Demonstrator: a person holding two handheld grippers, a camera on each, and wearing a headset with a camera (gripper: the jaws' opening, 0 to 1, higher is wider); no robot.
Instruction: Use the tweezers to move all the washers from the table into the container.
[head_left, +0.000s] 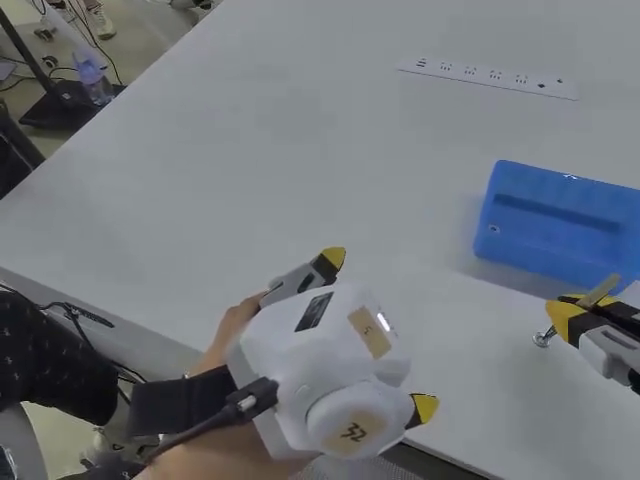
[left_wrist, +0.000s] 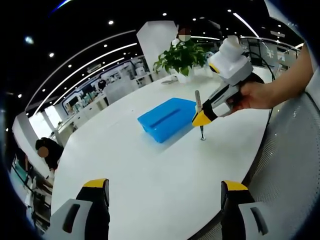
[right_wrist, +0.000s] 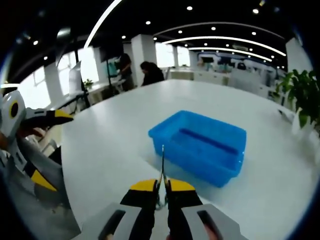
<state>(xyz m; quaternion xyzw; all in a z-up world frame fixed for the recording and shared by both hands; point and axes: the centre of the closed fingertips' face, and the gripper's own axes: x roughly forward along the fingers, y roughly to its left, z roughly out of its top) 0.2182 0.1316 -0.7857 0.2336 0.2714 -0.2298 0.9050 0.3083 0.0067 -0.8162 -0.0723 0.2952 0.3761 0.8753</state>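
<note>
Tweezers (right_wrist: 162, 165) are clamped in the closed right claw (right_wrist: 161, 186), tips down on the table (head_left: 300, 150) on the near side of the blue container (head_left: 560, 225) at the right. I cannot make out a washer at the tips. The left claw (left_wrist: 165, 186) hangs open and empty. A thin washer could slip free on the lift if it is pinched off-centre.

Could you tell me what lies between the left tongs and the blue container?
Just bare table up to the container, in the left gripper view.
</note>
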